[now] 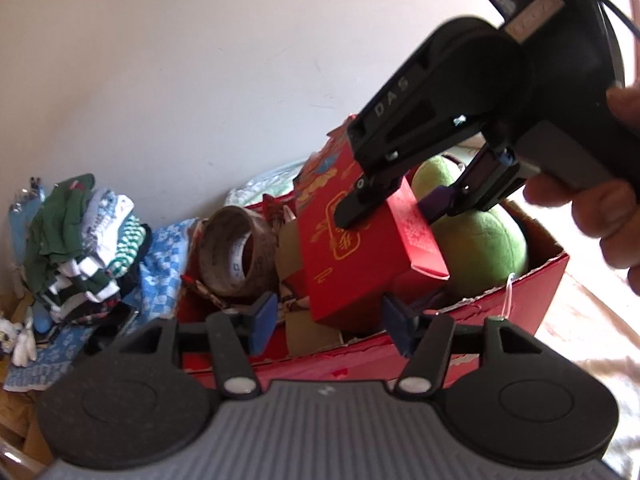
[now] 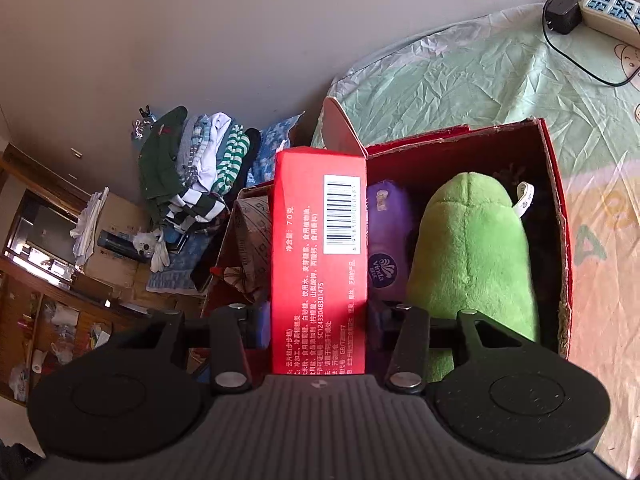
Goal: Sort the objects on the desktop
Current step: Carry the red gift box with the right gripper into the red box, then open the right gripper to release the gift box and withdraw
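Observation:
My right gripper (image 2: 318, 320) is shut on a red food carton (image 2: 318, 248) with a barcode and holds it upright over an open red storage box (image 2: 554, 184). In the left wrist view the same gripper (image 1: 390, 210) comes in from the upper right, clamped on the carton (image 1: 352, 248) above the storage box (image 1: 532, 300). A green plush toy (image 2: 476, 256) and a purple tissue pack (image 2: 388, 236) lie inside. A roll of brown tape (image 1: 236, 252) stands at the box's left end. My left gripper (image 1: 328, 320) is open and empty, just in front of the box's near wall.
A pile of folded clothes (image 2: 192, 176) sits to the left against the wall, on blue patterned cloth (image 1: 160, 268). The box rests on a pale green crinkled cover (image 2: 480, 80). A power strip with a black adapter (image 2: 560, 14) lies at the far right. Wooden shelving (image 2: 48, 300) stands lower left.

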Demonstrator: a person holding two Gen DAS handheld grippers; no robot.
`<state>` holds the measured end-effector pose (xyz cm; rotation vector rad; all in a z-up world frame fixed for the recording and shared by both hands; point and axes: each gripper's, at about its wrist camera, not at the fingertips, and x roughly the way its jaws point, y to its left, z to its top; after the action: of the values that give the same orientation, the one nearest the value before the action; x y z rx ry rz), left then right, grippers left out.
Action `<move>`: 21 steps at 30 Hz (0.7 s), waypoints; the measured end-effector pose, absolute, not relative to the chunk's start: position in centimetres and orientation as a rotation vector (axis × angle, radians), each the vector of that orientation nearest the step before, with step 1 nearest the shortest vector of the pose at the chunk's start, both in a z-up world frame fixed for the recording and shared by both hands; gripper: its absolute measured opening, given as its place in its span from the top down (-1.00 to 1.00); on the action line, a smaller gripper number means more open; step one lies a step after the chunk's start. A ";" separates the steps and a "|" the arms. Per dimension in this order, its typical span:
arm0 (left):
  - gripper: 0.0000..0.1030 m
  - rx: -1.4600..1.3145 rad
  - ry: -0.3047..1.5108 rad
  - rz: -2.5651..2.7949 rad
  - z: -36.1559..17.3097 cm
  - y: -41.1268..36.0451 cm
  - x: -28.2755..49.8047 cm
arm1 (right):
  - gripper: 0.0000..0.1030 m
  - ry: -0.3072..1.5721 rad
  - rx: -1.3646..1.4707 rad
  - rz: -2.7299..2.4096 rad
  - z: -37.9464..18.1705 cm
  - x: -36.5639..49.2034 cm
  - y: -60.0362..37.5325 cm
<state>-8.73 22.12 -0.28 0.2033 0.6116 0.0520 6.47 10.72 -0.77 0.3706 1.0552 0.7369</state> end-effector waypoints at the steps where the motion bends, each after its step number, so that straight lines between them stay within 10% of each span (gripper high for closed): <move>1: -0.27 0.194 0.599 0.033 0.1 22.4 -9.0 | 0.06 1.037 0.347 0.733 -0.5 6.1 10.8; 7: -0.47 0.173 0.550 0.000 1.6 24.2 -9.3 | -0.32 0.857 0.266 0.604 2.8 4.3 9.1; 14: -0.40 0.076 0.565 -0.060 2.0 25.4 -7.3 | 0.47 0.863 0.217 0.573 2.3 5.4 10.2; 21: -0.43 -0.005 0.624 -0.097 1.1 25.6 -5.9 | 0.35 0.919 0.189 0.512 -0.4 6.5 11.8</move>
<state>-5.87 25.59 1.08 -0.0053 0.6240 -0.0968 6.48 11.77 -0.39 0.1885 0.9193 0.5120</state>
